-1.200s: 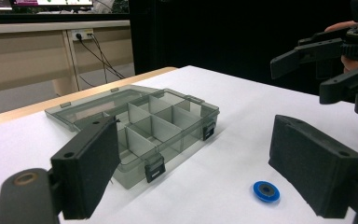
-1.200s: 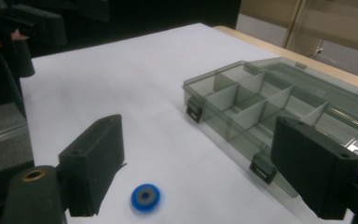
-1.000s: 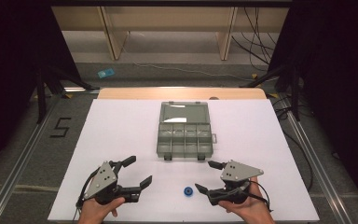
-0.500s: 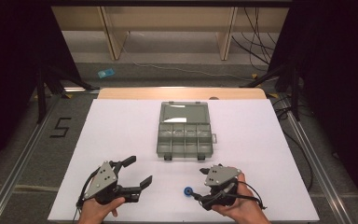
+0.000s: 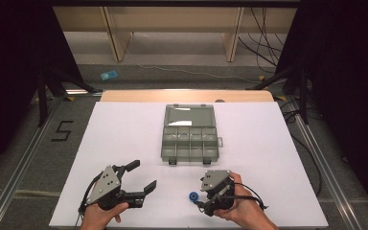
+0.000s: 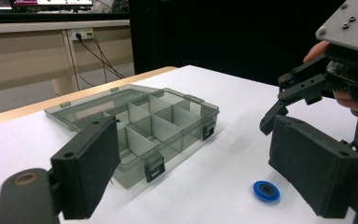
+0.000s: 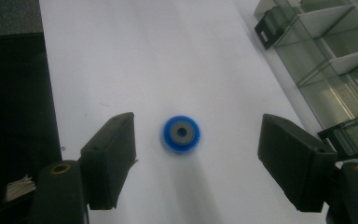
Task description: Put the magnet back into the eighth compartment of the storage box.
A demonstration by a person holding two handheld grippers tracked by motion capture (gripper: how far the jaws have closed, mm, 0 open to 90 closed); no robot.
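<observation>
Grippers first: your right gripper has its jaws spread wide apart, pointing down at the white table, and nothing is clamped in it. From the right gripper view the little blue disc with the grey hub sits flat on the table right in the gap between the two black pads, a touch closer to the left pad than the other one, not touching either. In the high view that same blue disc is just off the tip of your right gripper, on the side toward your other hand. Your left gripper is also wide open and holding nothing, jaws aimed out across the table toward the far right. Looking along it in the left gripper view, the blue disc lies ahead, low and just beside the right-hand jaw, while the grey compartment box sits ahead between the jaws, closer to the left one, lid flipped back flat behind it and the divided cells looking bare as far as you can tell. Your right gripper hangs above and past the disc in that view. In the high view the compartment box is well beyond both grippers, roughly centred between them, latches facing you.
</observation>
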